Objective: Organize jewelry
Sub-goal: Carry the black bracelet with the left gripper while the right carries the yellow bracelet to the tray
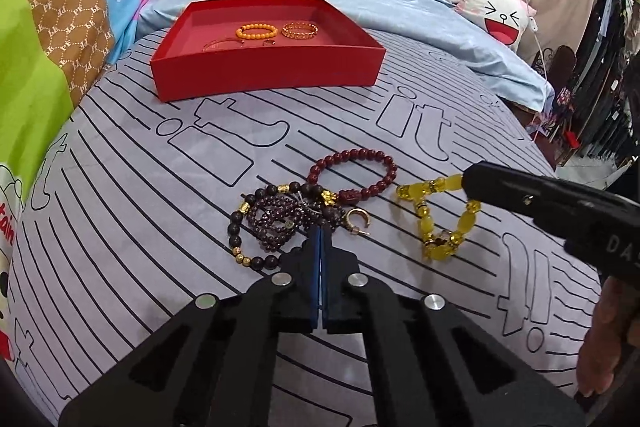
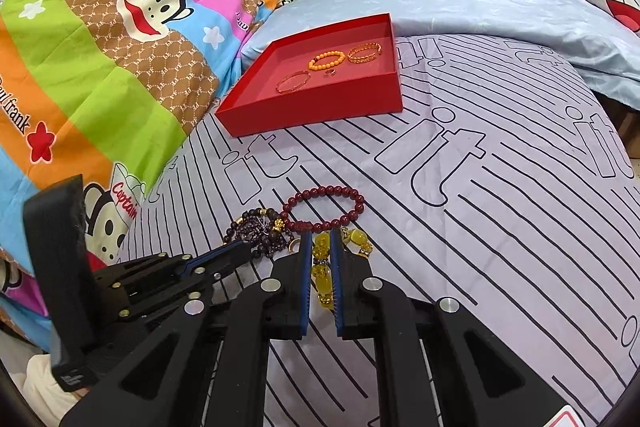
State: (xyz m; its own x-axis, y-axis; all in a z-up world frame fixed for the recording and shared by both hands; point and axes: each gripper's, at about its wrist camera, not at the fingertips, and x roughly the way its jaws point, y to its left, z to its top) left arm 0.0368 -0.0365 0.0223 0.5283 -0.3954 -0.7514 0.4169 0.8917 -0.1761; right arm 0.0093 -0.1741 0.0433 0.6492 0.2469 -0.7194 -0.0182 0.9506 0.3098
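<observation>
From my left claw (image 1: 320, 233) I see the jaws pressed together, tips in the tangle of dark beaded bracelets (image 1: 272, 223) lying on the striped bedsheet (image 1: 140, 227); whether a strand is actually pinched I cannot tell. That pile sits at twelve o'clock off the tips, spilling toward ten. The dark red bracelet (image 1: 354, 175) lies just past it at one o'clock, touching the pile. At two to three o'clock lies the yellow bracelet (image 1: 442, 219), with my right claw (image 2: 320, 251) nipping it: in the right wrist view its yellow beads sit between the blue pads (image 2: 306, 279), the jaws nearly together on the strand. Far off at eleven o'clock, the red tray (image 1: 264, 77) holds an orange bead bracelet (image 1: 256, 31) and a gold bangle (image 1: 299, 30).
</observation>
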